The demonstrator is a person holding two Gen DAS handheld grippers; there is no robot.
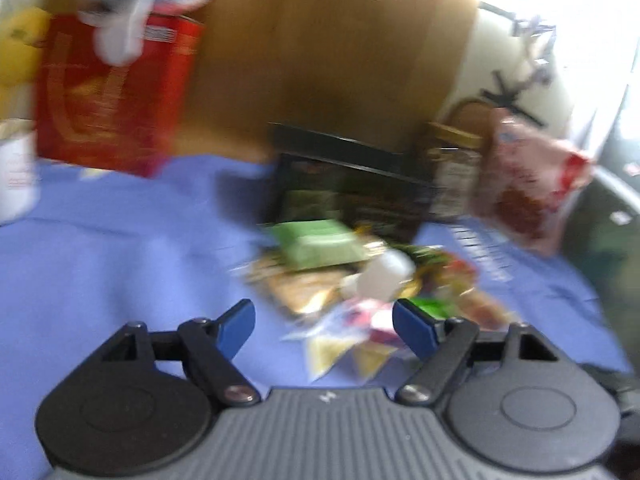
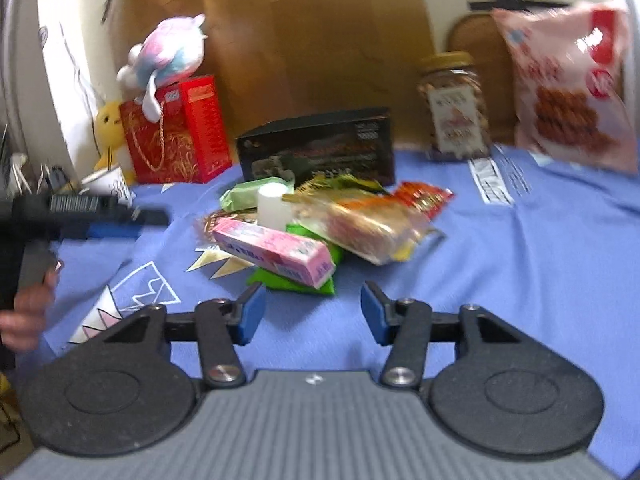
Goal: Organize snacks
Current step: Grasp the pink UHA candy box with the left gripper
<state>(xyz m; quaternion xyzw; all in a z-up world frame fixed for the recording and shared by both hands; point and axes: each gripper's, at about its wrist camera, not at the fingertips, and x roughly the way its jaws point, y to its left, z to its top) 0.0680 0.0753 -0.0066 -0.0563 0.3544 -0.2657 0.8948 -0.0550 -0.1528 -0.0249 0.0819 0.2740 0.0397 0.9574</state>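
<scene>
The snack pile (image 2: 316,228) lies mid-surface on the blue cloth (image 2: 520,264), before a black box (image 2: 320,144). The right tool (image 2: 313,312) hangs just short of the pink box (image 2: 272,250), released and empty. The left tool (image 1: 324,326), also released and empty, hovers above the pile's near edge.

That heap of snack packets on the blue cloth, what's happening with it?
A person is tidying snacks with a two-finger gripper in each hand. Both the left gripper and the right gripper are open and empty, aimed at the heap, where a pink box lies on top beside a small white cup. Nothing has been picked up yet; a black box stands behind.
</scene>
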